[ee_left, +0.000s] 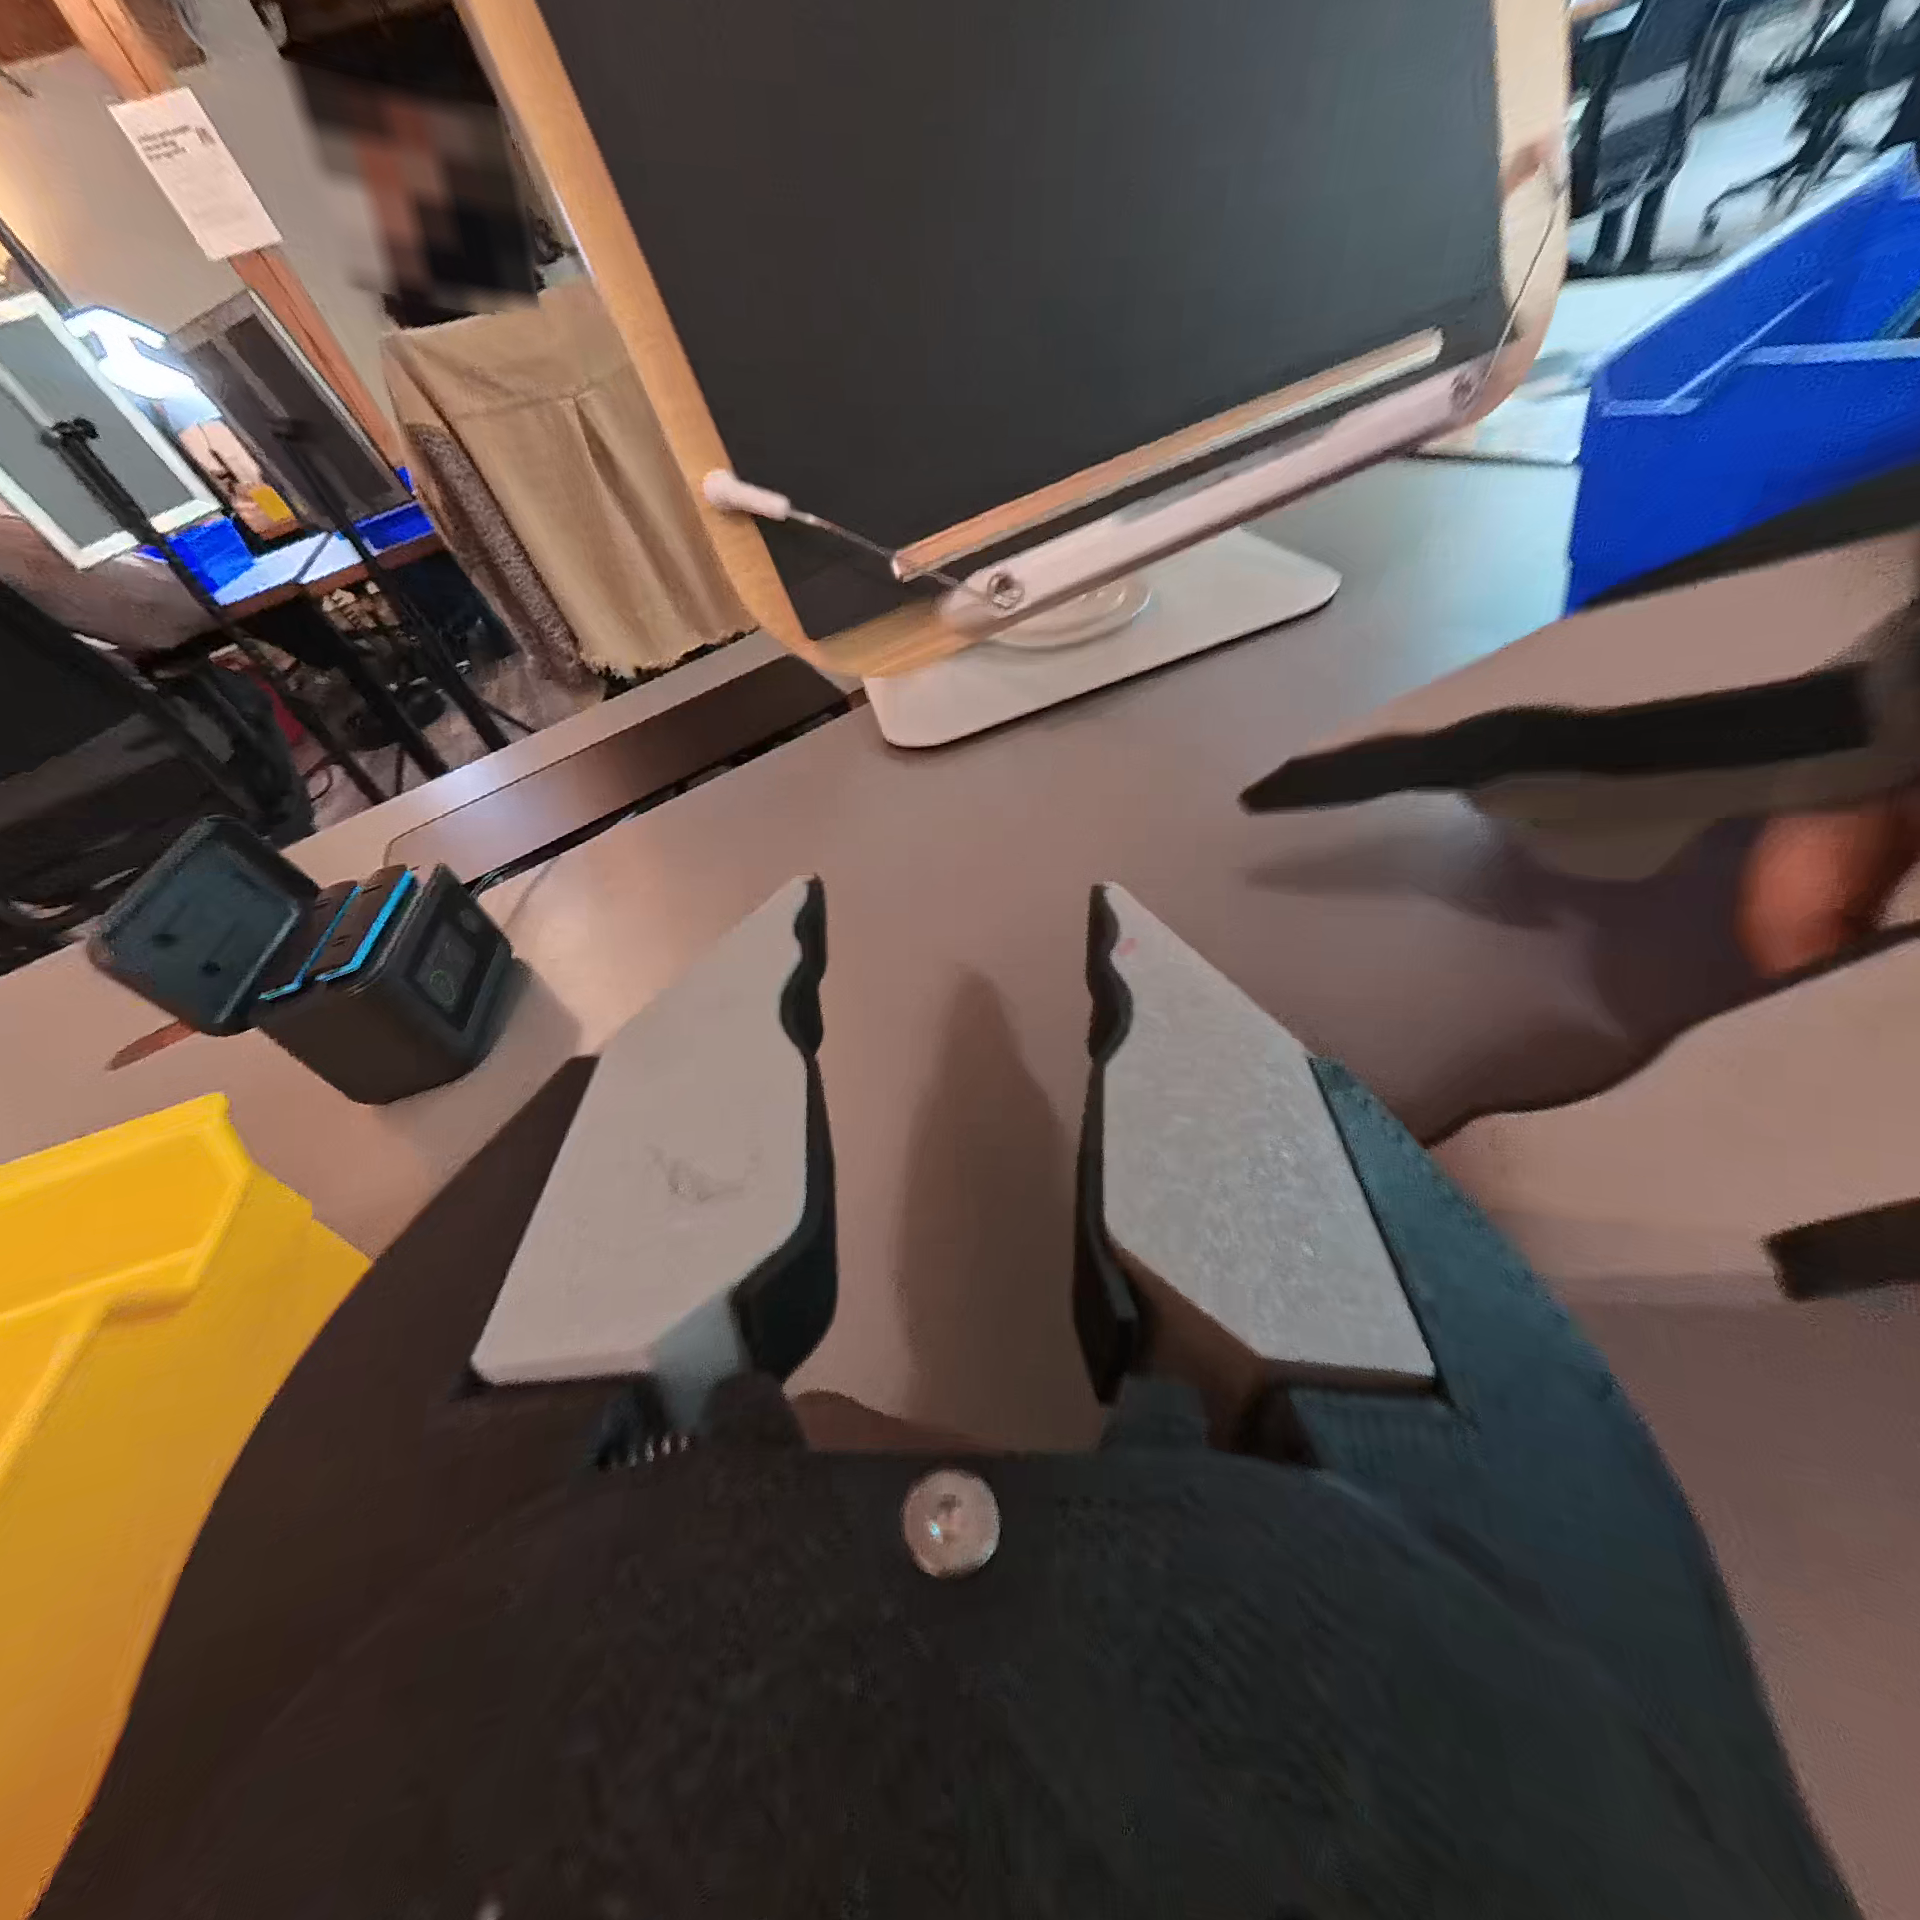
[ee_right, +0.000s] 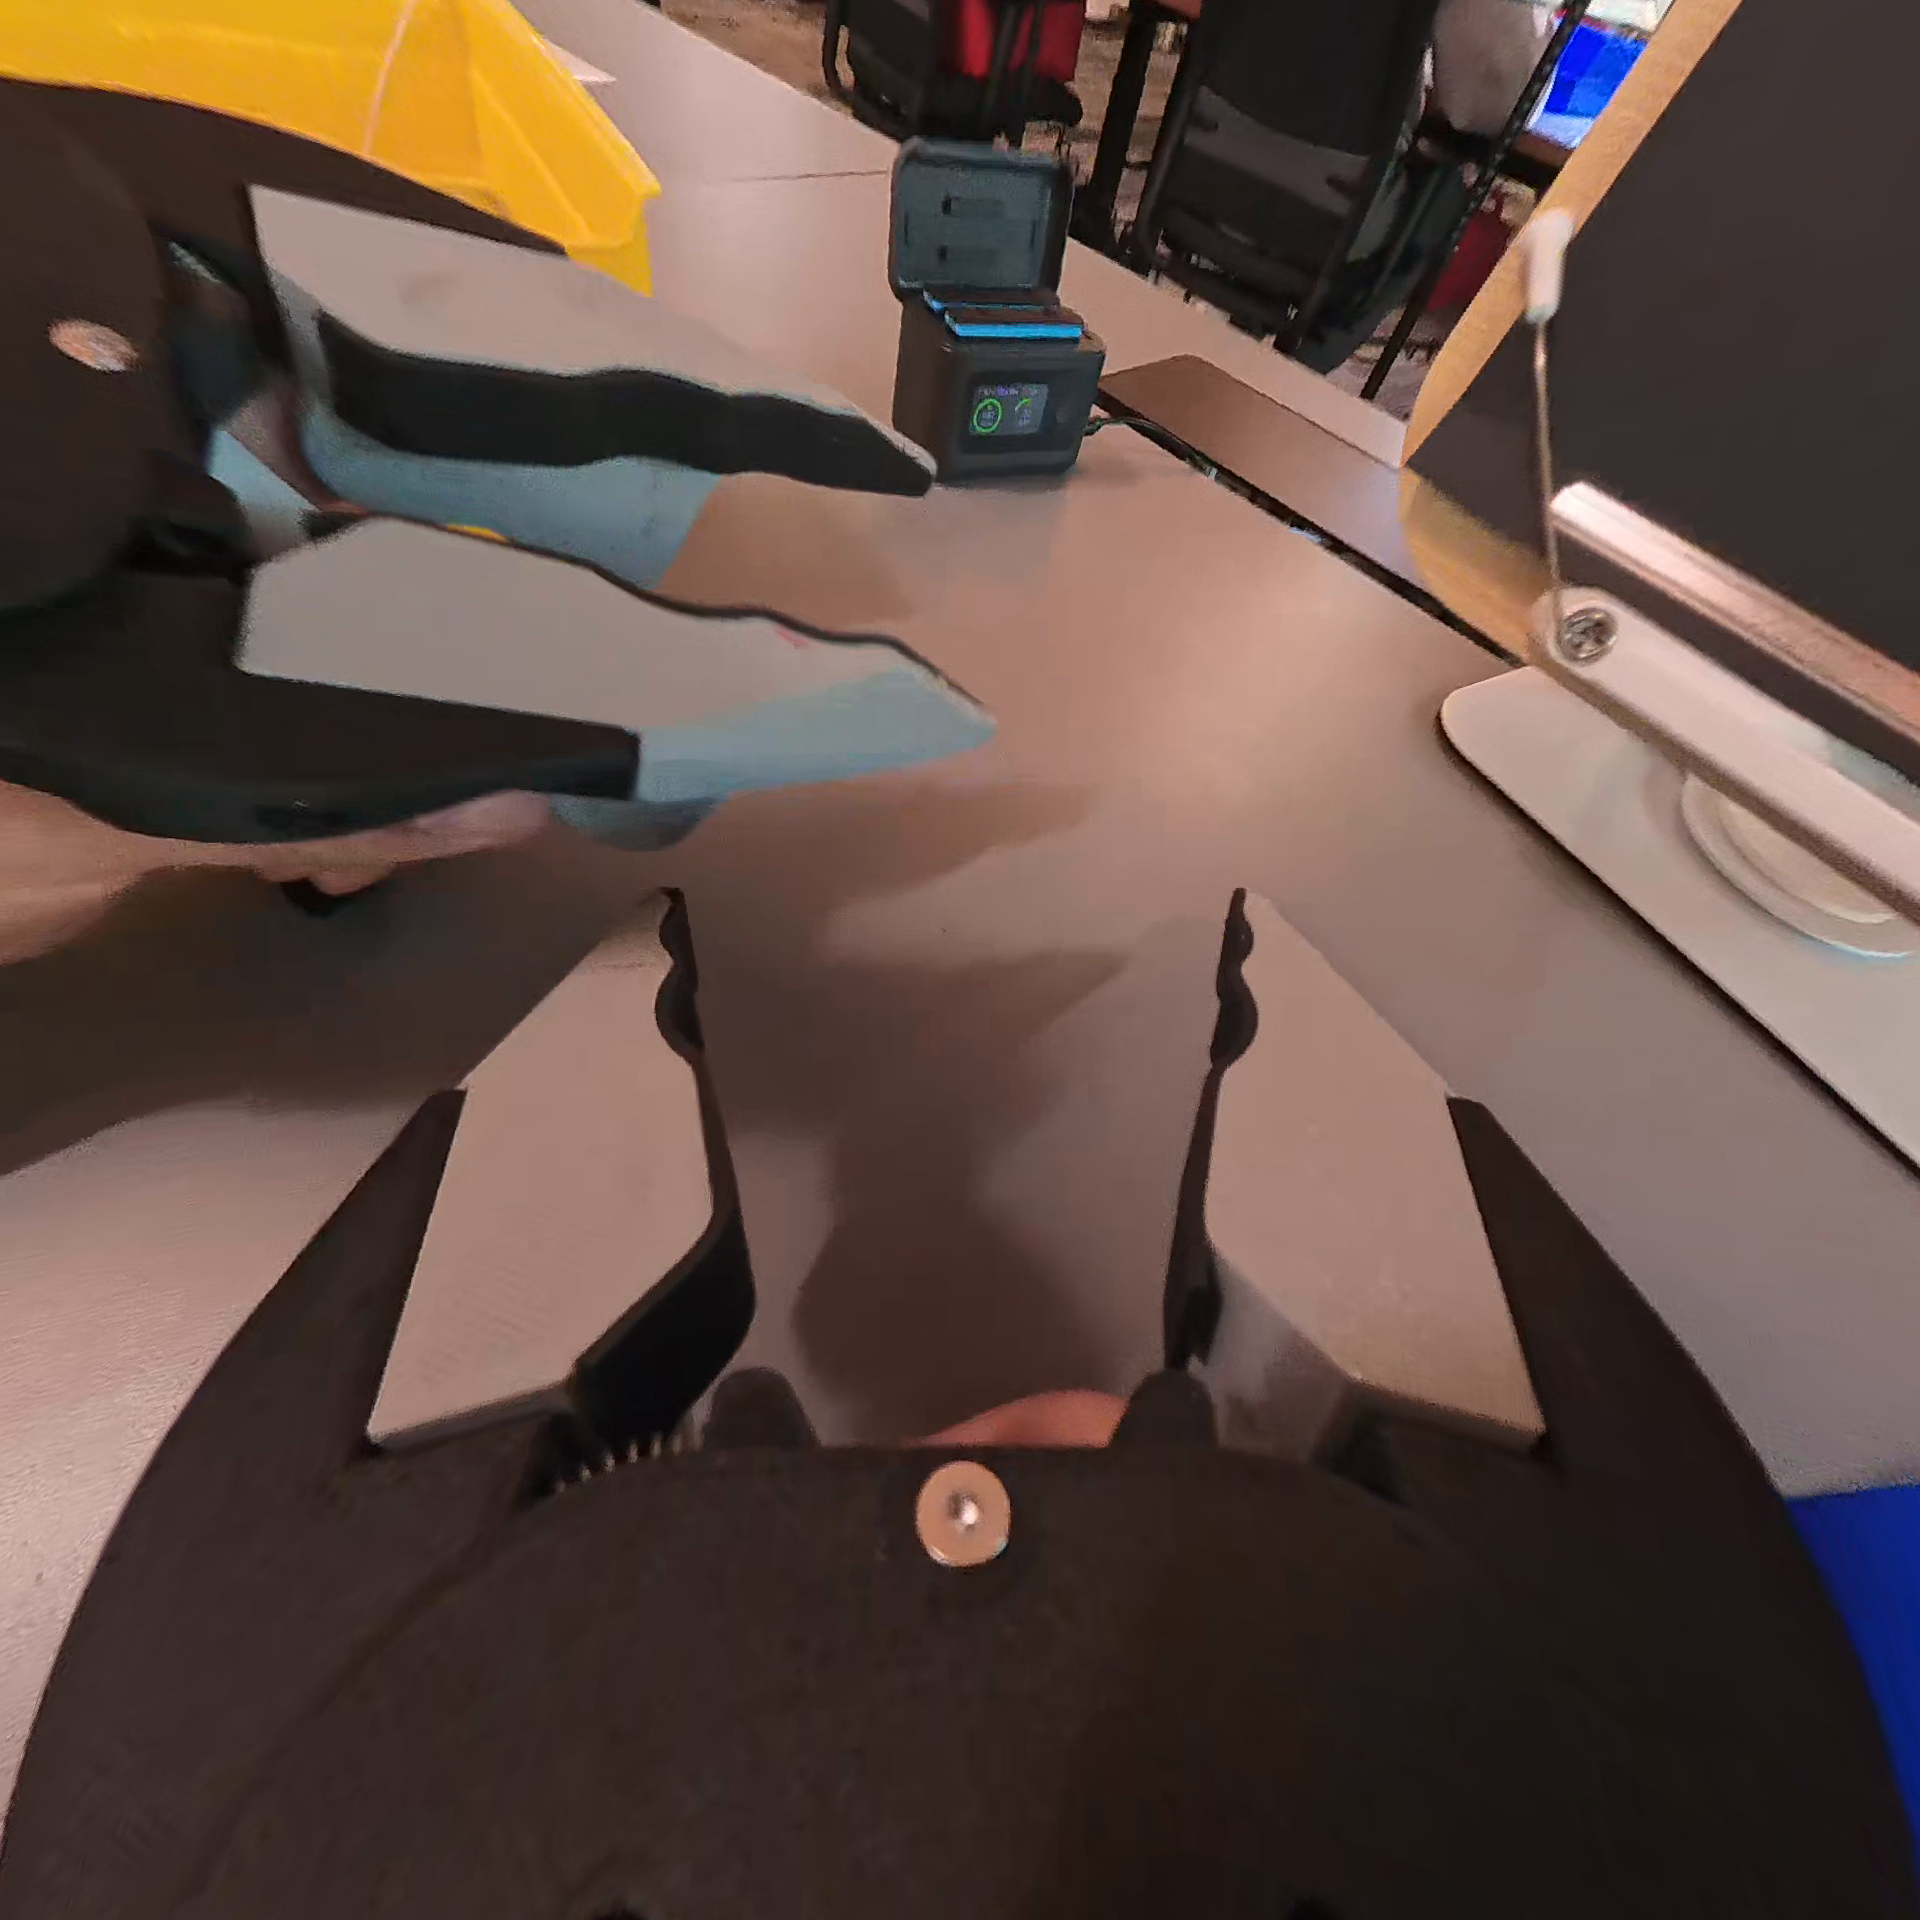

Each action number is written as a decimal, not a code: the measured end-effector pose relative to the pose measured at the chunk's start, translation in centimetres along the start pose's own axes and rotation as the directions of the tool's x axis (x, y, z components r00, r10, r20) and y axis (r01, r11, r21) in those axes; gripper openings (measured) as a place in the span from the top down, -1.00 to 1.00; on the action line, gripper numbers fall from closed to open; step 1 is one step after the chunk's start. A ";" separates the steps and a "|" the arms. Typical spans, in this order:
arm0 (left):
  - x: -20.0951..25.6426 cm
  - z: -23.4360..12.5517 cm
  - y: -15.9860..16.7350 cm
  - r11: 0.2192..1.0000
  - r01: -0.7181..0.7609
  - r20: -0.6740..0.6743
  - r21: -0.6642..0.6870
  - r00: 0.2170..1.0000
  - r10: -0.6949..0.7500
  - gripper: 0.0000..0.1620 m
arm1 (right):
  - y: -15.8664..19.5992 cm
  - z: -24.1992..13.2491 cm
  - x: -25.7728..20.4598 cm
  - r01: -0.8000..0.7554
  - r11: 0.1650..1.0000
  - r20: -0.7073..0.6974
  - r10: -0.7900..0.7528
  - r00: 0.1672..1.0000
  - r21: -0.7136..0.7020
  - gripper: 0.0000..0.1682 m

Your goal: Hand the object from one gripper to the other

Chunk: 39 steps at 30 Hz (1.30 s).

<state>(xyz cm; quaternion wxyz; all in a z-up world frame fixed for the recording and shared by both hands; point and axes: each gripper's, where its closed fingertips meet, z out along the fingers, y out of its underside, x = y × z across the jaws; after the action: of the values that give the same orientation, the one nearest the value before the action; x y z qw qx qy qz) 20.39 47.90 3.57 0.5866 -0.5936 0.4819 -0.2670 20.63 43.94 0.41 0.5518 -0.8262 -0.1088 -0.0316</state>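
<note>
My left gripper [ee_left: 956, 914] is open and empty, held low over the brown table [ee_left: 1039, 810]. My right gripper [ee_right: 954, 914] is open wide and empty over the same table [ee_right: 1143, 675]. In the right wrist view the left gripper [ee_right: 956, 597] comes in from the left, turned on its side, with nothing between its fingers. In the left wrist view the right gripper [ee_left: 1507, 1029] enters from the right, blurred, with a hand on it. The two grippers are close and apart. No object to hand over shows in either view.
A yellow bin [ee_left: 125, 1351] stands at the left [ee_right: 416, 83], a blue bin [ee_left: 1745, 416] at the right. A small black charger case [ee_left: 364, 966] with its lid open stands on the table [ee_right: 987, 364]. A dark panel on a white base [ee_left: 1091, 644] stands behind.
</note>
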 end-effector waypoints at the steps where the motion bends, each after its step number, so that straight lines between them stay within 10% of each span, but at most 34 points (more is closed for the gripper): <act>1: 0.1 -0.1 -0.3 0.999 0.022 -0.015 0.024 1.000 -0.022 0.47 | 0.2 0.2 -0.1 -0.002 1.000 0.011 0.002 1.000 -0.011 -0.16; 39: 1.0 -0.5 -0.3 0.999 -0.051 0.038 0.002 0.998 0.051 0.54 | 0.0 0.5 1.7 -0.120 0.993 -0.087 0.120 0.989 0.003 -0.12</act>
<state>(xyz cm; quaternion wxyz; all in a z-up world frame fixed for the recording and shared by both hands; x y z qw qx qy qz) 20.42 46.80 3.67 0.6032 -0.5852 0.4851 -0.2416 22.25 44.64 0.51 0.5559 -0.8298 -0.0347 -0.0344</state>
